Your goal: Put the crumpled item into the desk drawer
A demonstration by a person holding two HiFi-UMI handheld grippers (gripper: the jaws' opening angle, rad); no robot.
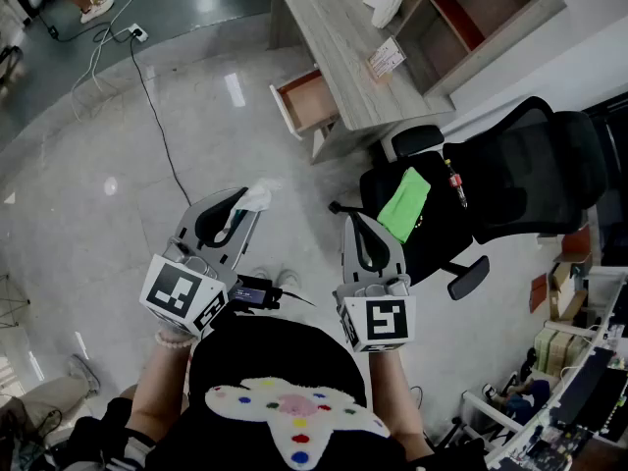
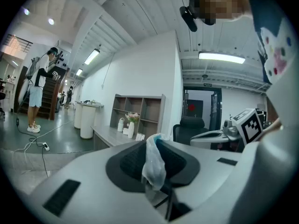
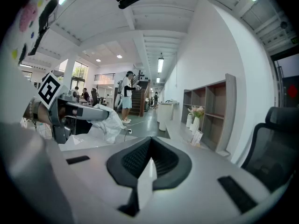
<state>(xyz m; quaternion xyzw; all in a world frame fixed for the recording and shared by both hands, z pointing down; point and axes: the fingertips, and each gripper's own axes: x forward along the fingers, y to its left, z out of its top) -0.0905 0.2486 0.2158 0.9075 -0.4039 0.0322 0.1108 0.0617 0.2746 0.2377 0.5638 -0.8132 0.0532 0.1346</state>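
The crumpled item is a white, thin plastic wad pinched between the tips of my left gripper, which is held over the floor in front of me. In the left gripper view the crumpled item stands up between the dark pads, which are shut on it. My right gripper is beside it, shut and empty; its pads meet with nothing between. The desk drawer stands pulled open, empty, at the near side of the grey desk, well ahead of both grippers.
A black office chair with a green cloth on its seat stands right of the grippers. A black cable runs across the shiny floor to the left. A shelf unit, vases and a card sit on the desk. A person stands far off.
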